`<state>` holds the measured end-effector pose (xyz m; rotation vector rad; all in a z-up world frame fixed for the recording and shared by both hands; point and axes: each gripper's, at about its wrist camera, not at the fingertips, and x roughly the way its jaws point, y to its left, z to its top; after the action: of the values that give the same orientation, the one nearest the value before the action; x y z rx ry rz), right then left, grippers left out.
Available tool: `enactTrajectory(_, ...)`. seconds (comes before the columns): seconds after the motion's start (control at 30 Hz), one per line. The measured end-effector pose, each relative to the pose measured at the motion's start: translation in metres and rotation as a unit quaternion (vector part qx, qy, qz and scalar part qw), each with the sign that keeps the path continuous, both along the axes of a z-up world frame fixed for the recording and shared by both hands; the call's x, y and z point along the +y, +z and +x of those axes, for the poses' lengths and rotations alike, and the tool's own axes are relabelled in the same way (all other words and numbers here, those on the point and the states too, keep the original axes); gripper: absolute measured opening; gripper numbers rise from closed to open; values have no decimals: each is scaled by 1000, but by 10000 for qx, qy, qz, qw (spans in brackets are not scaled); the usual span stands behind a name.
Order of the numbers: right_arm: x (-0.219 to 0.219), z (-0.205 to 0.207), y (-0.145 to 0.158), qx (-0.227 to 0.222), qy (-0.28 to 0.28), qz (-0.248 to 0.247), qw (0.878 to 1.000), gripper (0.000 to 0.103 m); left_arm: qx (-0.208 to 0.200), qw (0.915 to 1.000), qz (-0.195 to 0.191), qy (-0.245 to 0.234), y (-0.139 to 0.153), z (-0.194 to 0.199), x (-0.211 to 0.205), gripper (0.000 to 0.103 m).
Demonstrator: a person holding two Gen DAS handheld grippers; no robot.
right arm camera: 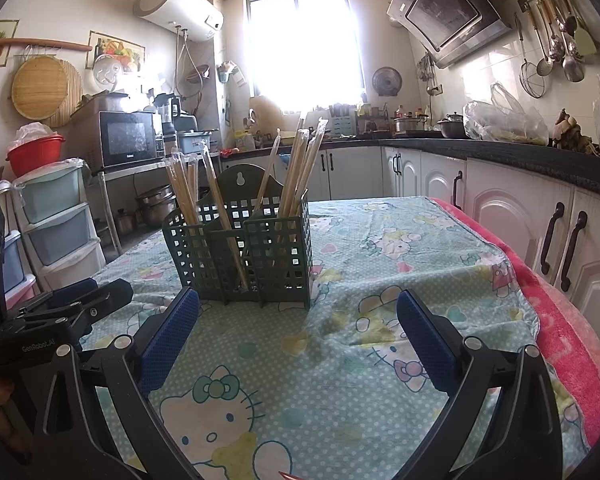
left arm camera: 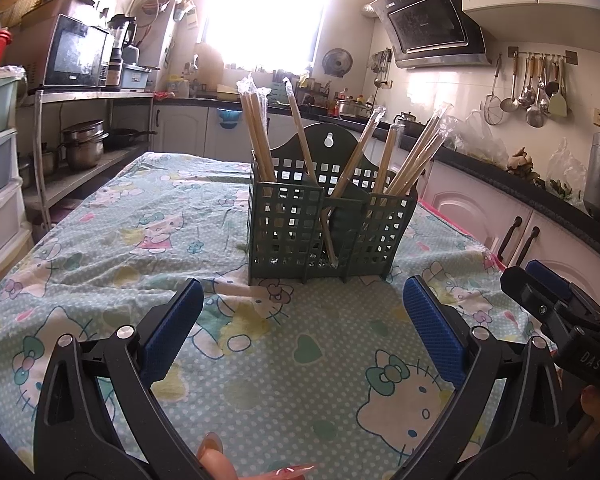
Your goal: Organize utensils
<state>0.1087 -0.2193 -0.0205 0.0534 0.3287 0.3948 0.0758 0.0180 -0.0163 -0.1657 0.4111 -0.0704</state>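
A dark green perforated utensil holder point(left arm camera: 324, 236) with three compartments stands on the table; it also shows in the right wrist view point(right arm camera: 240, 256). Several plastic-wrapped chopsticks point(left arm camera: 256, 136) stand in its compartments, also seen in the right wrist view point(right arm camera: 300, 168). My left gripper point(left arm camera: 302, 328) is open and empty, a short way in front of the holder. My right gripper point(right arm camera: 298, 336) is open and empty, in front and to the right of the holder. The right gripper also appears at the right edge of the left wrist view point(left arm camera: 548, 300); the left gripper appears at the left of the right wrist view point(right arm camera: 72, 304).
A Hello Kitty tablecloth point(left arm camera: 112, 240) covers the table, with a pink towel point(right arm camera: 560, 312) along its right edge. Kitchen cabinets point(right arm camera: 520, 216) and a counter run on the right. Plastic drawers point(right arm camera: 56, 232) and a microwave shelf point(left arm camera: 76, 56) stand on the left.
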Motion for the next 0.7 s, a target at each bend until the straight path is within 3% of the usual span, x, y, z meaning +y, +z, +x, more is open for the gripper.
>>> enactTrajectory(0.23,-2,0,-1,21,-52,19,10000,96,173,9998,-75,-60,-5,8,0,92)
enactTrajectory(0.5,-16,13,2,297,-377,105,9988,96,420,9988,-137,218,-4,11,6,92)
enactTrajectory(0.63,-41,48,7,844,-753,-45,9936,96,857,9945,-210,563,-4,26,39,92)
enactTrajectory(0.7,-58,80,3,1404,-1099,-329,9834,96,1222,9876,-150,975,-5,42,70,92)
